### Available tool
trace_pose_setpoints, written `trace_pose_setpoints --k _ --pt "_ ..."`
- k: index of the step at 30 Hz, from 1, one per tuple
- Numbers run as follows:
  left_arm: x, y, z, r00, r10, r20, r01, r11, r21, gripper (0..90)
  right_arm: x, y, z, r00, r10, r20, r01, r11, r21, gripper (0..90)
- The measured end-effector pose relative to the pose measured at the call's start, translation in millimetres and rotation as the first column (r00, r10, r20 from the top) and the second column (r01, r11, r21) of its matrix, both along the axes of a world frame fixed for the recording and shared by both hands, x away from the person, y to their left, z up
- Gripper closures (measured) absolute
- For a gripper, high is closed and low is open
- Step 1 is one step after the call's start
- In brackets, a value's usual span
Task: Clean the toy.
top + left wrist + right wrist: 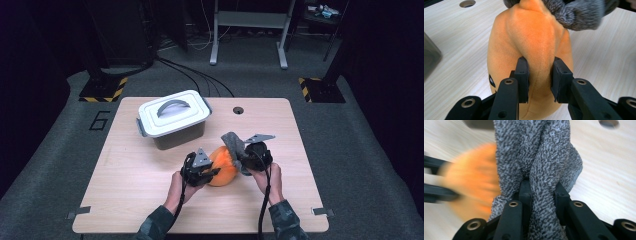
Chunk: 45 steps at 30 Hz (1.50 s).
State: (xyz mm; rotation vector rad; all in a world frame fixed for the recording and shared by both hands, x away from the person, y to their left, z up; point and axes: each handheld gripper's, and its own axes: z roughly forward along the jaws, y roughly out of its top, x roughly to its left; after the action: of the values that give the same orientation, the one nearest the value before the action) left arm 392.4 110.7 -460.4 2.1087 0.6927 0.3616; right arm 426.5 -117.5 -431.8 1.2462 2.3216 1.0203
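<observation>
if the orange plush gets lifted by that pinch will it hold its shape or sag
The orange plush toy probably sags: the left gripper has bunched its fabric into a ridge between the jaws, so it looks soft and squashy. It is likely light for its size. The fuzzy surface should resist slipping. The grey cloth in the right gripper droops likewise.

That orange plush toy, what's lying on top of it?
A grey fuzzy cloth is draped over the orange plush toy, pinched by the right gripper. The left gripper squeezes the toy's side. The plush under the cloth is hidden.
</observation>
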Motion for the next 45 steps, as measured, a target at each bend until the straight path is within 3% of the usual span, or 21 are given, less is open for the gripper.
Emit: trace_pose_setpoints --k 4,8,9,11,13,14,16,18,22,24,26,28,29,35,38,40,42,45 --pt "-1.5 1.6 -1.5 1.0000 -0.003 -0.005 0.003 1.0000 -0.005 70.0 9.1 -7.2 -17.2 0.9989 -0.022 -0.041 0.022 1.000 0.004 74.1" --pt "-3.6 3.9 -0.1 1.0000 0.002 0.001 -0.002 1.0000 -0.006 67.1 7.5 -5.1 -16.2 0.9991 -0.018 -0.038 0.018 1.000 -0.005 74.1" --pt "-3.9 4.6 1.5 1.0000 0.006 0.004 -0.006 1.0000 -0.001 59.5 4.9 -3.7 -14.3 0.9996 -0.013 -0.026 0.013 1.000 -0.010 74.1" --pt "-5.9 3.1 6.5 0.9980 0.061 0.017 -0.060 0.9981 -0.013 46.0 -1.8 0.5 -9.2 0.9999 -0.008 -0.012 0.008 1.000 -0.020 74.1" --pt "-9.5 -0.3 13.2 0.9952 0.094 0.027 -0.093 0.9944 -0.051 34.5 -7.8 5.3 -4.5 0.9999 0.010 0.003 -0.010 1.000 -0.018 74.1" --pt "-11.0 -2.6 14.8 0.9942 0.099 0.043 -0.098 0.9949 -0.026 32.1 -12.4 7.9 -1.5 0.9996 0.028 -0.001 -0.028 1.000 -0.005 74.0" --pt "-11.3 -3.8 12.2 0.9945 0.088 0.057 -0.088 0.9961 -0.001 39.2 -17.8 12.3 1.3 0.9988 0.049 0.009 -0.048 0.999 -0.021 74.0" --pt "-10.7 0.6 6.0 0.9970 0.064 0.043 -0.062 0.9977 -0.028 52.8 -21.0 12.5 3.4 0.9983 0.057 0.014 -0.056 0.997 -0.052 73.8" --pt "-11.6 5.3 -2.1 0.9983 0.054 0.024 -0.052 0.9955 -0.080 62.9 -21.1 -2.4 17.5 0.9982 0.045 0.041 -0.047 0.998 0.034 73.4" --pt "-13.9 1.1 -3.0 0.9989 0.038 0.028 -0.036 0.9970 -0.069 64.4 -22.7 3.6 25.0 0.9952 0.082 0.053 -0.086 0.994 0.074 73.3" --pt "-16.4 -1.0 -3.1 0.9982 0.039 0.045 -0.037 0.9984 -0.042 66.2 -25.6 19.5 27.6 0.9900 0.127 0.060 -0.129 0.991 0.032 73.3" --pt "-16.1 3.1 -4.8 0.9985 0.039 0.039 -0.037 0.9980 -0.051 67.9 -25.0 29.9 24.6 0.9899 0.126 0.064 -0.125 0.992 -0.026 73.5" --pt "-15.8 6.3 -6.3 0.9985 0.042 0.035 -0.039 0.9971 -0.066 69.0 -22.3 29.5 23.2 0.9904 0.127 0.054 -0.126 0.992 -0.017 73.6" --pt "-15.3 11.3 -8.6 0.9994 0.027 0.023 -0.025 0.9961 -0.084 70.8 8.0 9.6 -3.9 0.9993 0.025 -0.028 -0.025 1.000 -0.002 74.0" --pt "-16.1 10.1 -8.4 0.9997 0.017 0.019 -0.015 0.9966 -0.081 70.8 18.1 -1.9 -18.1 0.9980 -0.026 -0.057 0.025 0.999 -0.034 74.1" --pt "-16.6 10.6 -8.6 0.9998 0.013 0.017 -0.011 0.9965 -0.083 70.8 22.3 -5.3 -26.0 0.9946 -0.061 -0.083 0.054 0.995 -0.090 73.9" --pt "-17.2 10.1 -8.9 0.9996 0.010 0.027 -0.008 0.9968 -0.080 70.7 25.1 -12.0 -33.5 0.9903 -0.051 -0.129 0.042 0.997 -0.071 73.8" --pt "-16.1 10.7 -9.3 0.9998 0.004 0.019 -0.002 0.9964 -0.085 70.6 17.0 -20.6 -23.8 0.9937 -0.063 -0.093 0.062 0.998 -0.009 73.7"
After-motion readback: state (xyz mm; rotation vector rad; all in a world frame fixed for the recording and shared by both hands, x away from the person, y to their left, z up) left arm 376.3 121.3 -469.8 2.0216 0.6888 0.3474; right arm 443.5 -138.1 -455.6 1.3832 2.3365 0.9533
